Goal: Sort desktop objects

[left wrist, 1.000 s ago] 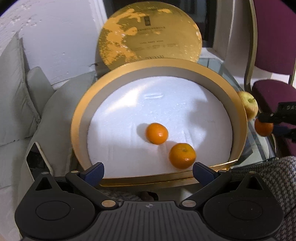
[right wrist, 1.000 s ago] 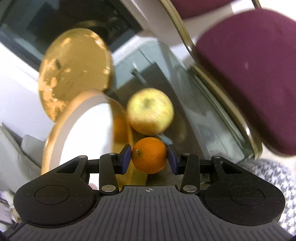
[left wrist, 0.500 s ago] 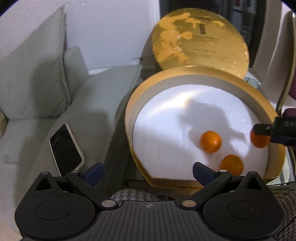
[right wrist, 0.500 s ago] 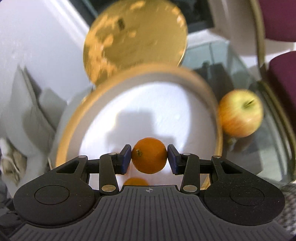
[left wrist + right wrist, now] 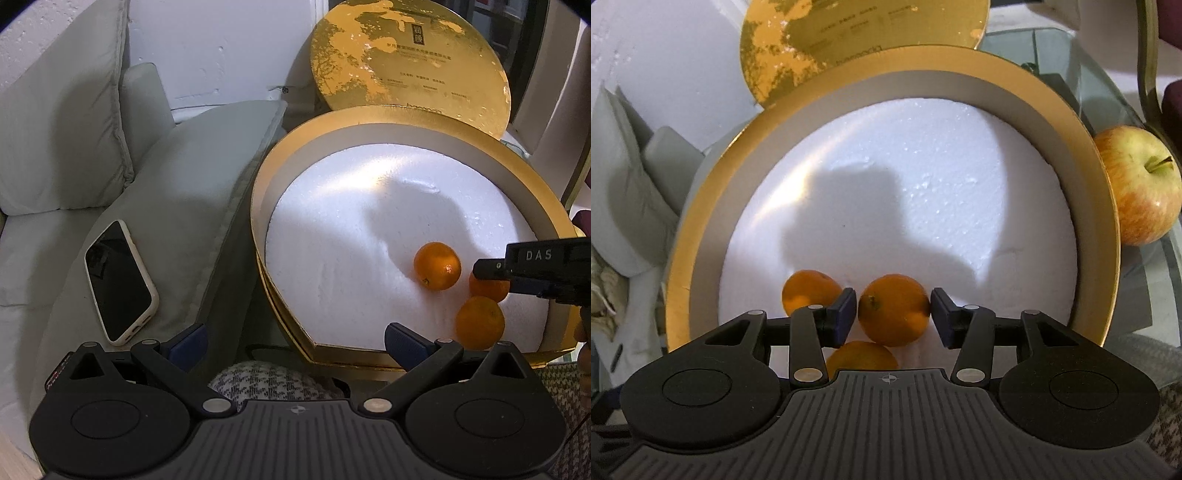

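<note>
Oranges crowd the near-right part of the round gold box (image 5: 258, 206) in my left wrist view: one orange (image 5: 437, 266) on the white foam, a second orange (image 5: 480, 323) nearer the box's front rim, and between them a third orange (image 5: 489, 290) half hidden under my right gripper (image 5: 480, 269), which reaches in over the box's right rim. A second ago that orange was outside the box, beside its right wall; now it is down among the others. My left gripper (image 5: 295, 338) hangs wide open and empty just short of the box's front rim. A phone (image 5: 118, 282) lies on the cushion left of the box.

From the right wrist, my right gripper (image 5: 893, 314) has parted around the third orange (image 5: 894, 310), with a gap showing at the right pad. I judge the orange released, so three are sorted into the box. An apple (image 5: 1137, 184) sits outside the box's right wall, likely next.
</note>
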